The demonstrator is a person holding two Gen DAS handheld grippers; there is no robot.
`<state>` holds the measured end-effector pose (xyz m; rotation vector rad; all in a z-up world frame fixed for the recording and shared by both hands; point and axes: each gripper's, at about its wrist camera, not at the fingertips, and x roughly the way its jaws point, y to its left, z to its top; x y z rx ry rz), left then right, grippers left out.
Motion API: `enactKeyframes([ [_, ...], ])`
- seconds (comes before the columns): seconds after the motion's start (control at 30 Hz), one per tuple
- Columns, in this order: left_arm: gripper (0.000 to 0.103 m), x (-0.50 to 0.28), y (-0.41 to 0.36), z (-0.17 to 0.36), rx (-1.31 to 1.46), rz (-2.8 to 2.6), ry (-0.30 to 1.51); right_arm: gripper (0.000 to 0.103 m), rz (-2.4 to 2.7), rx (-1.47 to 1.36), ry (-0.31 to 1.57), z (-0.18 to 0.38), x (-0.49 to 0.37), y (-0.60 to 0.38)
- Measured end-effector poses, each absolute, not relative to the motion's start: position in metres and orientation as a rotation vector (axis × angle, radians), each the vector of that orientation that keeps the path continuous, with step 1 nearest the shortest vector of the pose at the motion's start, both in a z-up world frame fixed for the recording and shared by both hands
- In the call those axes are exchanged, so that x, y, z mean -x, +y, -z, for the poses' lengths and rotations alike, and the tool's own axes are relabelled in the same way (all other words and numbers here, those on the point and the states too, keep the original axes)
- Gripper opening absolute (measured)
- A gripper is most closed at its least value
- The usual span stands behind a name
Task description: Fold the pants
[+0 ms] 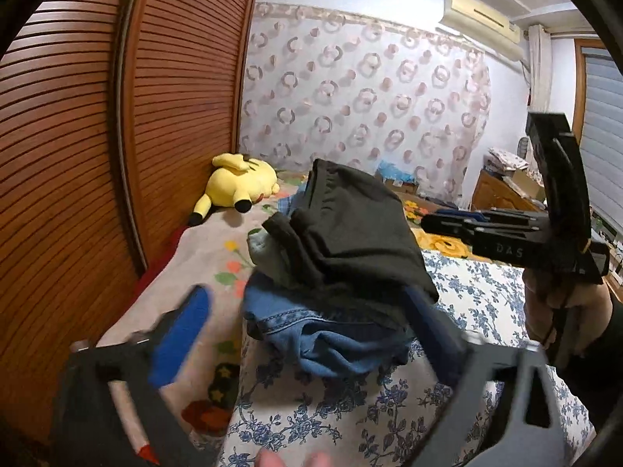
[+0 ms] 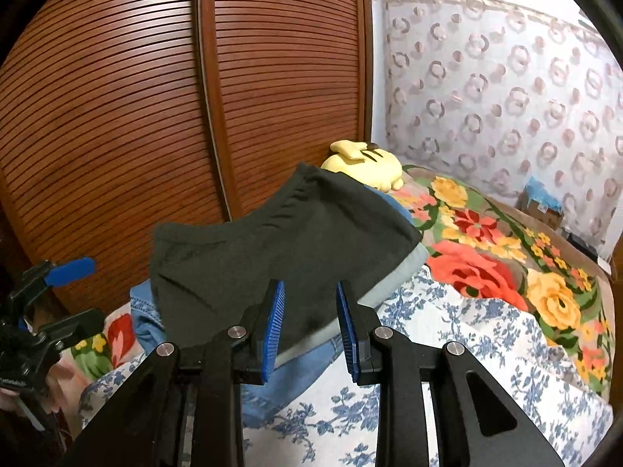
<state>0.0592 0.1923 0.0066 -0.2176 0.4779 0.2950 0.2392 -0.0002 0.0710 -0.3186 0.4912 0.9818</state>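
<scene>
Both jaws stand parted and empty near the folded black pants, soft and limp atop a clothes stack on the bed; grip their doubled edge.

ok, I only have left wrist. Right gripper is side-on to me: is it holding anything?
Observer: No. The right gripper is part open with nothing between its pads; the black pants lie ahead of it.
Operator: Pants top flat?
Observer: Mostly smooth, with the gathered waistband toward the wardrobe.
Operator: Left gripper clear of the pile?
Observer: Seen from the right wrist, the left gripper is open off the pile's left side and looks apart from the jeans.
</scene>
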Motion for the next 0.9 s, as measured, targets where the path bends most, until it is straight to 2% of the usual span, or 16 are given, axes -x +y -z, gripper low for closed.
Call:
enactKeyframes([
  [0.1, 0.103, -0.055, 0.190, -0.007, 0.196, -0.290, 0.485, 0.030, -0.981, 0.319, 0.488, -0.071, -0.232, -0.002],
  [0.27, 0.103, -0.047, 0.191, -0.006, 0.222, -0.269, 0.496, 0.050, -0.985, 0.297, 0.487, -0.070, -0.221, -0.007],
  [0.33, 0.103, -0.046, 0.190, -0.007, 0.214, -0.271, 0.500, 0.063, -0.983, 0.286, 0.483, -0.069, -0.217, -0.011],
  [0.43, 0.103, -0.040, 0.188, -0.007, 0.200, -0.283, 0.497, 0.072, -0.970, 0.277, 0.484, -0.068, -0.212, -0.014],
  [0.9, 0.103, -0.018, 0.177, -0.008, 0.171, -0.270, 0.512, 0.078, -0.904, 0.239, 0.493, -0.057, -0.161, -0.045],
])
